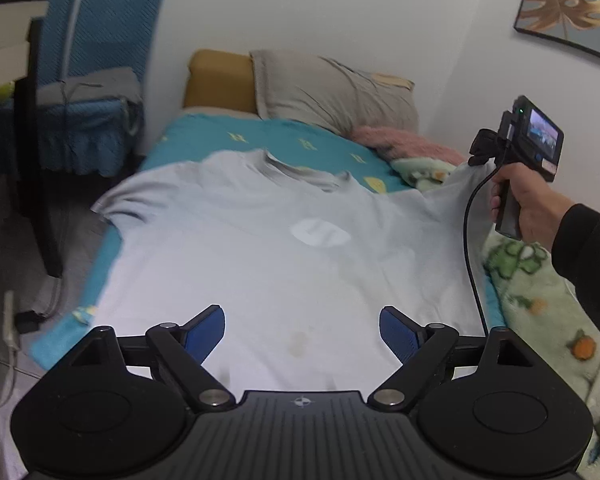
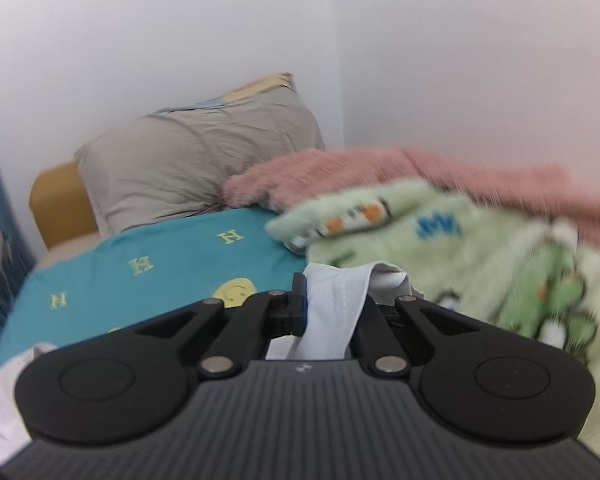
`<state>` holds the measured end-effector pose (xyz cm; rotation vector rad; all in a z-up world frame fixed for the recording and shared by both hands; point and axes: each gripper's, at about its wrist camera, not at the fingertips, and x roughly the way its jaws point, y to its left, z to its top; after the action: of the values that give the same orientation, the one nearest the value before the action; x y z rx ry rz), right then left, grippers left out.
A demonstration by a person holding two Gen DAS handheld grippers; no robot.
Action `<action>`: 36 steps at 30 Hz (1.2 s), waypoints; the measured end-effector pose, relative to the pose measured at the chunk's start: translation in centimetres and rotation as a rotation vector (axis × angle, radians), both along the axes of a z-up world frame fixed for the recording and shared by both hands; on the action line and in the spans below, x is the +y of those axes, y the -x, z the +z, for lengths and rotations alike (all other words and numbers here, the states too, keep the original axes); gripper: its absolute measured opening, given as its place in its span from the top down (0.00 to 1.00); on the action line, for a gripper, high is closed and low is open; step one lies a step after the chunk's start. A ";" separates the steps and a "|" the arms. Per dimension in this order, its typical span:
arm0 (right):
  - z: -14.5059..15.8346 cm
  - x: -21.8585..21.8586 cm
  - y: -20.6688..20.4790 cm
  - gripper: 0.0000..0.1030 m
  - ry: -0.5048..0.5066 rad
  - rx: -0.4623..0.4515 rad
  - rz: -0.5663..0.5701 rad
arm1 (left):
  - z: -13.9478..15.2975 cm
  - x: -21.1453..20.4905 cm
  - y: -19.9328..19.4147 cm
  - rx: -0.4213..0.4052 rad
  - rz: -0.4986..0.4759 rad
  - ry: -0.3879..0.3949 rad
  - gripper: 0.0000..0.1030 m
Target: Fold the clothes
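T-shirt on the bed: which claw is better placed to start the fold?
Right. The right claw is already shut on the T-shirt's sleeve edge, lifting it. The left claw hangs open above the hem, gripping nothing.

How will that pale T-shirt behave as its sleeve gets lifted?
Probably floppy: the T-shirt drapes from the right gripper, whose jaws pinch its bunched sleeve. Likely light, since one thin pinch holds it. The rest may drag across the bed sheet.
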<state>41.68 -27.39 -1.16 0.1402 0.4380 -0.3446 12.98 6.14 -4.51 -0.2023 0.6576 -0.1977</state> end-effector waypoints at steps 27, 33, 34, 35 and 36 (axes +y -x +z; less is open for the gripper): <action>-8.0 23.9 -1.5 0.27 0.148 0.061 0.487 | -5.0 6.6 -4.9 0.109 0.228 -0.031 0.15; -1.0 19.7 9.3 0.26 0.025 0.008 0.538 | -4.0 5.8 -3.7 0.071 0.238 -0.104 0.15; 0.0 18.8 11.5 0.25 0.005 0.005 0.536 | -3.9 5.5 -3.3 0.065 0.238 -0.126 0.15; 0.9 17.7 13.8 0.26 -0.029 0.002 0.528 | -3.7 5.2 -2.8 0.059 0.237 -0.148 0.15; 1.7 16.4 16.1 0.26 -0.075 0.000 0.516 | -3.5 5.0 -2.2 0.053 0.232 -0.160 0.15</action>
<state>25.57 -10.98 0.52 0.0952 0.4708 0.1786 15.21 11.10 -7.99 -0.1288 0.6937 0.0839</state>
